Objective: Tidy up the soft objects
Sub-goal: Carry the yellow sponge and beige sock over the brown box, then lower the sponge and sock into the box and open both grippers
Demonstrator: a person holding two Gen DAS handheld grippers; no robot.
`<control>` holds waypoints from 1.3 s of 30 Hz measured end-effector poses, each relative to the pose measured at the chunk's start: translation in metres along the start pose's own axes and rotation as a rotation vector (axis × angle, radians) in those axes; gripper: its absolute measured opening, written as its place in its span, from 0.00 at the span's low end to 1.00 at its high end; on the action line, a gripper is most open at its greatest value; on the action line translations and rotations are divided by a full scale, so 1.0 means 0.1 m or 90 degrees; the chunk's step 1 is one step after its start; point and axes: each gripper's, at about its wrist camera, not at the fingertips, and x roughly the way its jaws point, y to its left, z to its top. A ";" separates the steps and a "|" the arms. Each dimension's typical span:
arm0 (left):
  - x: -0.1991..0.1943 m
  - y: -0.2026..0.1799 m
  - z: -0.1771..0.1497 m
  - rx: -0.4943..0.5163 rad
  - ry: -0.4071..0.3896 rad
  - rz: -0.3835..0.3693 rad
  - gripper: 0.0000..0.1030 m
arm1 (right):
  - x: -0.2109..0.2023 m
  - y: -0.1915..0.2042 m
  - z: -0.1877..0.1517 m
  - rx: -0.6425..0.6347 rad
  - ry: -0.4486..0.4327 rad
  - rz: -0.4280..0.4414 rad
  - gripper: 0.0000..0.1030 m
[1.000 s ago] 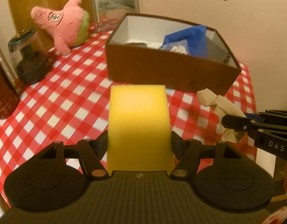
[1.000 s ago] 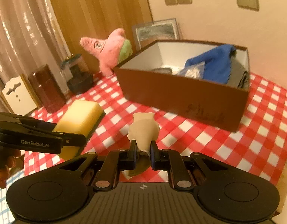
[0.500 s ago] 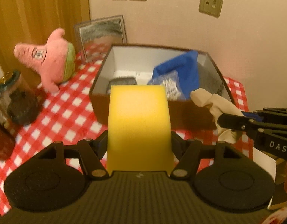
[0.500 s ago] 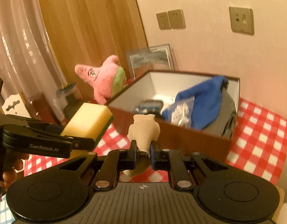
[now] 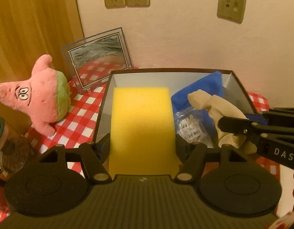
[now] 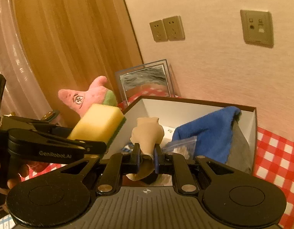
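Observation:
My left gripper (image 5: pixel 142 145) is shut on a yellow sponge (image 5: pixel 141 127) and holds it over the left part of the open brown box (image 5: pixel 103 110). My right gripper (image 6: pixel 147 152) is shut on a beige cloth (image 6: pixel 148 133) and holds it above the box (image 6: pixel 254 126). The sponge also shows at left in the right wrist view (image 6: pixel 97 124), and the cloth at right in the left wrist view (image 5: pixel 213 105). Inside the box lie a blue cloth (image 6: pixel 208 131), a clear bag of small white items (image 5: pixel 189 126) and a grey item (image 6: pixel 238 145).
A pink starfish plush (image 5: pixel 38 103) sits on the red-checked tablecloth (image 5: pixel 78 122) left of the box. A framed picture (image 5: pixel 97 57) leans on the wall behind it. A glass jar (image 5: pixel 7 148) stands at far left. The wall is close behind the box.
Both grippers have risen and moved forward from above the tablecloth to above the open box, each still holding its object.

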 end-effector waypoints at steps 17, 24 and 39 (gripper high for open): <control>0.77 0.06 0.41 0.020 0.021 0.010 0.64 | 0.63 -0.38 0.34 0.011 0.015 -0.012 0.14; 0.96 0.10 0.46 0.019 0.034 0.010 0.64 | 0.75 -0.43 0.39 0.015 0.022 -0.015 0.14; 1.08 0.13 0.57 0.041 0.005 0.027 0.78 | 0.89 -0.49 0.44 0.036 0.030 -0.015 0.14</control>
